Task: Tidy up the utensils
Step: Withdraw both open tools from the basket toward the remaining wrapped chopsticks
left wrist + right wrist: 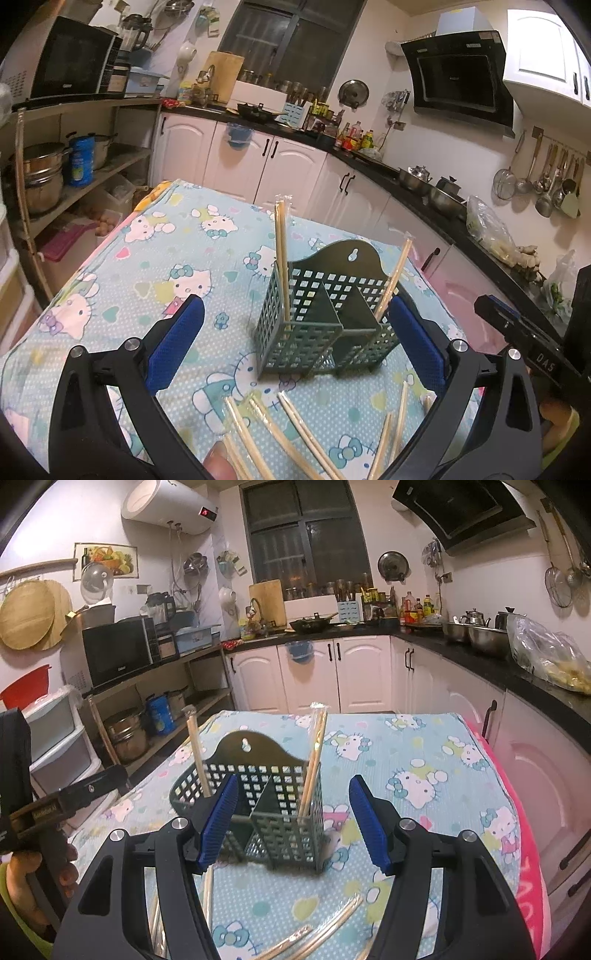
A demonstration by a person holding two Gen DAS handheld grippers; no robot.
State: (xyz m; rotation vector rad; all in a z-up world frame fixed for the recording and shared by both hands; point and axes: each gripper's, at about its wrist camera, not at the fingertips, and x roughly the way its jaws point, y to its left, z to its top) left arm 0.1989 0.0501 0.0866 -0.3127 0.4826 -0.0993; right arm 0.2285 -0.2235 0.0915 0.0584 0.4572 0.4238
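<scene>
Left gripper (291, 339): spread wide, empty, caddy ahead between its fingers.
Right gripper (293, 821): parted, empty.
Caddy (275, 805): on tablecloth (424, 746), chopsticks (314, 760) standing inside.

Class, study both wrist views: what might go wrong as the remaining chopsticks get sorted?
1. The green holder looks light; a bump from either open gripper may tip it.
2. The slanted pair leans outward and might topple out.
3. The wrapped chopsticks on the cloth overlap, so one grab may lift several.
</scene>
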